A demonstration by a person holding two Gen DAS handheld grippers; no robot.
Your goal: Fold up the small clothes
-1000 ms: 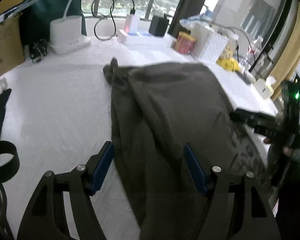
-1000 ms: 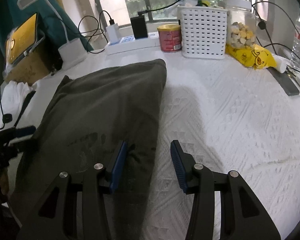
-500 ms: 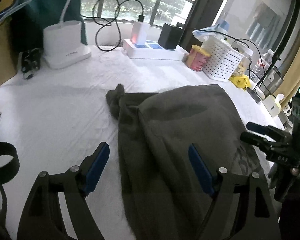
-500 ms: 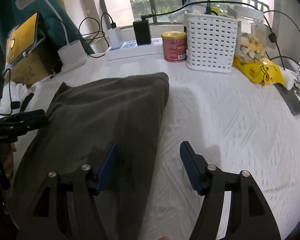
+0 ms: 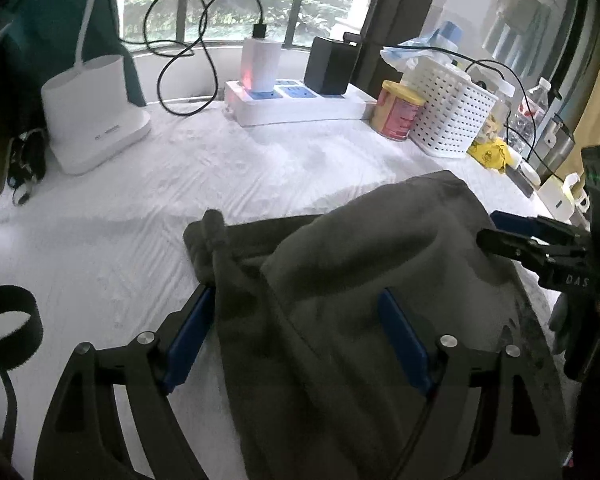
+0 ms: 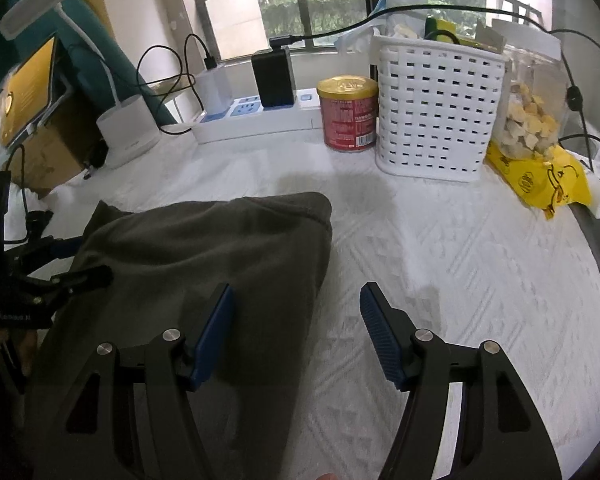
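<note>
— Starting nearest: how do the tools stand?
— Both have their blue pads spread wide apart, gripping nothing. The left tool (image 5: 296, 336) hangs over the dark grey garment (image 5: 380, 288), cloth lying between and under its pads. The right tool (image 6: 296, 330) straddles the garment's right edge, its left pad over cloth, its right pad over the bare white tabletop (image 6: 460, 280).
— And the garment itself?
— It lies on the tabletop, reaching ahead of both tools, a rumpled end poking out ahead of the left one.
— Any writing?
— The right tool's body, seen from the left camera, reads "DAS"; the rest is cut off. Further ahead, right of the right tool, a yellow bag (image 6: 540, 178) carries a duck drawing. Beyond, a red can (image 6: 350, 114) beside a white basket (image 6: 436, 112) bears print too small to read. Farthest, a power strip (image 5: 296, 104).
</note>
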